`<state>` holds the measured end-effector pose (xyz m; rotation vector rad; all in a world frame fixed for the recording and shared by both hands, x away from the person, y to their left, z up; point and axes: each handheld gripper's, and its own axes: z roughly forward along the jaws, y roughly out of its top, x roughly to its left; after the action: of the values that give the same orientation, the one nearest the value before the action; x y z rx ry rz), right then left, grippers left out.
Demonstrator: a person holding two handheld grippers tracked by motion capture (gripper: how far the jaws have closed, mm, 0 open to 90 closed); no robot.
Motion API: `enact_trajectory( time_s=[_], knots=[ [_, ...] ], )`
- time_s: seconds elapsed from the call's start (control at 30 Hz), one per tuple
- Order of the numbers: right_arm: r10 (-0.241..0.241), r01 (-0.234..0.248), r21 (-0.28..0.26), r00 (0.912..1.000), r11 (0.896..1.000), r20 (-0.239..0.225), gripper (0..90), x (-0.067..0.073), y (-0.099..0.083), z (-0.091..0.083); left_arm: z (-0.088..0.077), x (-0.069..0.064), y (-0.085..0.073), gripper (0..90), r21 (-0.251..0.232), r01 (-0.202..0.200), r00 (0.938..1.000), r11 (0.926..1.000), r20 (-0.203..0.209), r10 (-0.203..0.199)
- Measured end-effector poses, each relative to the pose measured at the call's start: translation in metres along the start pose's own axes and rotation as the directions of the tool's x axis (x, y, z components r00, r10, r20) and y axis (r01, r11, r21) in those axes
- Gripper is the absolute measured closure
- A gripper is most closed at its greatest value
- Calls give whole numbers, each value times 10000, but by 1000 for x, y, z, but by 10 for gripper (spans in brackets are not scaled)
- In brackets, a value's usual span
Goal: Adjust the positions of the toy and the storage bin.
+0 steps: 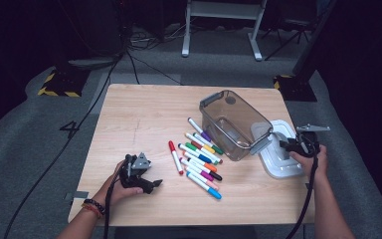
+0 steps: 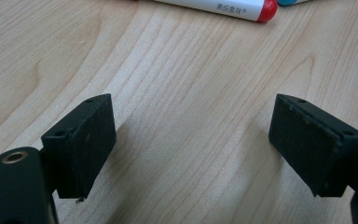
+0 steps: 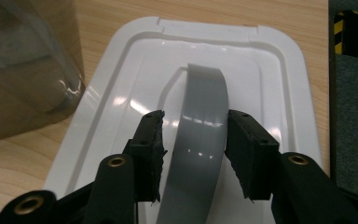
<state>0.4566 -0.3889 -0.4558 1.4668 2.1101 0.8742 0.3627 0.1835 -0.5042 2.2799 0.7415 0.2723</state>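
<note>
A white lid (image 1: 278,164) with a grey arched handle (image 3: 200,130) lies on the table's right edge. My right gripper (image 3: 193,116) straddles that handle; a narrow gap shows at the left pad, so the jaws stand open around it. The same gripper (image 1: 286,144) sits low over the lid in the high view. A clear grey bin (image 1: 234,122) stands just left of the lid, with nothing in it. Several coloured markers (image 1: 201,159) lie loose in front of the bin. My left gripper (image 1: 151,184) rests on the wood near the front left, jaws apart over bare table (image 2: 191,116).
A red-capped marker (image 1: 175,157) lies apart from the others, nearest my left gripper, and its cap (image 2: 268,9) shows at the top of the left gripper view. The bin's wall (image 3: 23,70) stands close by the lid's left. The wooden table (image 1: 144,114) ends just right of the lid.
</note>
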Motion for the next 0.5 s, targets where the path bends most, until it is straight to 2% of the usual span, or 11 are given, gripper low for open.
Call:
enact_trajectory(
  time_s=[0.07, 0.17, 0.27, 0.33, 0.5],
  knots=[
    [48, -48, -33, 9999, 10000, -128, 530, 0, -1, -1, 0, 0, 0, 152, 2, -2, 10000, 10000, 2, 2],
    [1, -1, 1, 10000, 10000, -35, 445, 1, -1, -3, 0, 0, 0, 150, -1, -38, 10000, 10000, 33, 38],
    [125, -127, -318, 9999, 9994, -88, 407, 0, -3, -10, 0, 0, 0, 149, 3, -43, 10000, 10000, 31, 43],
    [107, -109, -451, 9999, 9989, -48, 397, 1, -3, -16, 0, 0, 0, 149, 2, -43, 10000, 10000, 30, 43],
    [-193, 147, -966, 9987, 9952, -464, 394, 8, -4, -36, 0, 0, 0, 149, -1, -40, 10000, 10000, 25, 40]
  ],
)
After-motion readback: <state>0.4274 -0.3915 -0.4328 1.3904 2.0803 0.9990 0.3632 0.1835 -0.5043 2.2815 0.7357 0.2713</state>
